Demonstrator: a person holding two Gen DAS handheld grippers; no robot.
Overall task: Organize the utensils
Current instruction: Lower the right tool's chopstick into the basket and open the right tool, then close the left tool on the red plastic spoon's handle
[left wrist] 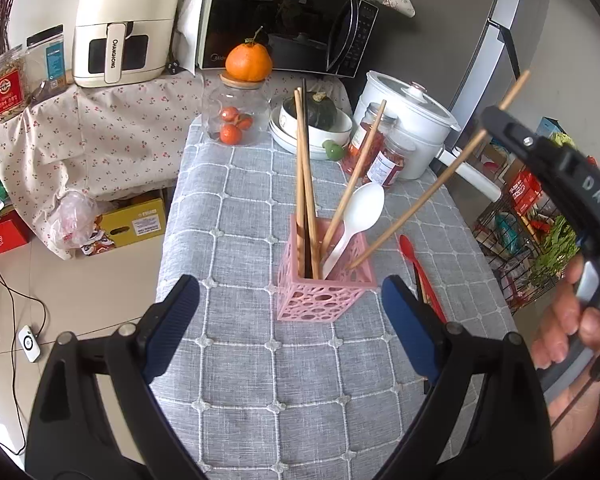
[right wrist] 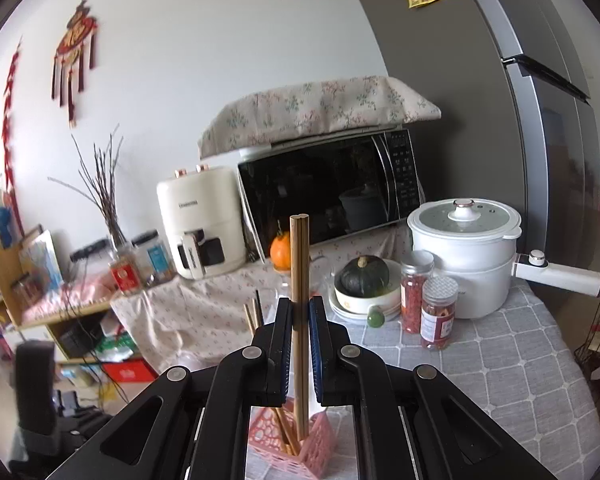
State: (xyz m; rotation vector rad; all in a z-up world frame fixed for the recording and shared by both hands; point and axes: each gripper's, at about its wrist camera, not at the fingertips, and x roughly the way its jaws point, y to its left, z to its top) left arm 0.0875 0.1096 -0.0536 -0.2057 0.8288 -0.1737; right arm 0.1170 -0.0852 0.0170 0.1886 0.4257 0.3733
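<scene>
Left gripper (left wrist: 290, 320), jaws wide apart and holding nothing, hovers just before the pink holder (left wrist: 326, 280) mid-table. Right gripper (right wrist: 300, 344), jaws nearly closed, pinches a chopstick (right wrist: 299, 280) whose tip sits in the holder. A red spoon (left wrist: 418, 268) lies beside the holder.

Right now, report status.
Left claw open, empty. Right claw shut on chopstick, its tip inside pink holder. Red spoon on cloth.
</scene>
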